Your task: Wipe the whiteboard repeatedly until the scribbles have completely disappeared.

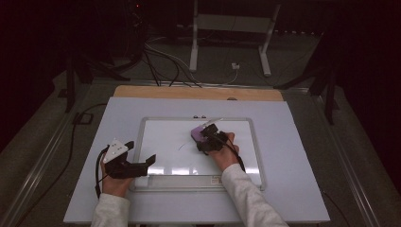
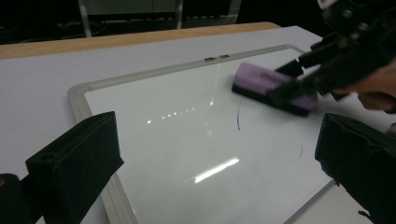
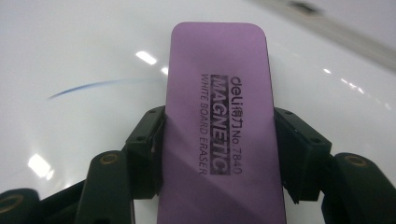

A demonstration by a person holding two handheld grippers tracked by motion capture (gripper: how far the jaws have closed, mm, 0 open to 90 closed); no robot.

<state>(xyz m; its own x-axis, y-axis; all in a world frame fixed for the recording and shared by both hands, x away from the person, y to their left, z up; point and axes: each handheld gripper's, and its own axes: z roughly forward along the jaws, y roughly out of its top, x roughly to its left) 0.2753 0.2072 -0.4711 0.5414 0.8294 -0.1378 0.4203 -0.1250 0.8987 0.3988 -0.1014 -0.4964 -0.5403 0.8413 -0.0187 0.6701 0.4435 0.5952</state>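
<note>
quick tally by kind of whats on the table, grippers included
whiteboard: 1
purple eraser: 1
pen marks left on the board: 2, a dark curved stroke and a fainter arc
grippers: 2, left gripper and right gripper
total: 6

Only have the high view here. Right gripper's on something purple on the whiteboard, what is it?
Observer: A purple whiteboard eraser; the right gripper view reads "MAGNETIC WHITE BOARD ERASER" on its top.
Operator: Properly clamped?
Observer: Yes, the right gripper has both pads pressed on the eraser's long sides.
Operator: Any ink left?
Observer: A thin blue arc beside the eraser, and a fainter curve nearer the whiteboard frame's bottom edge.
Operator: Left gripper?
Observer: The left gripper is open, nothing between its jaws.
</note>
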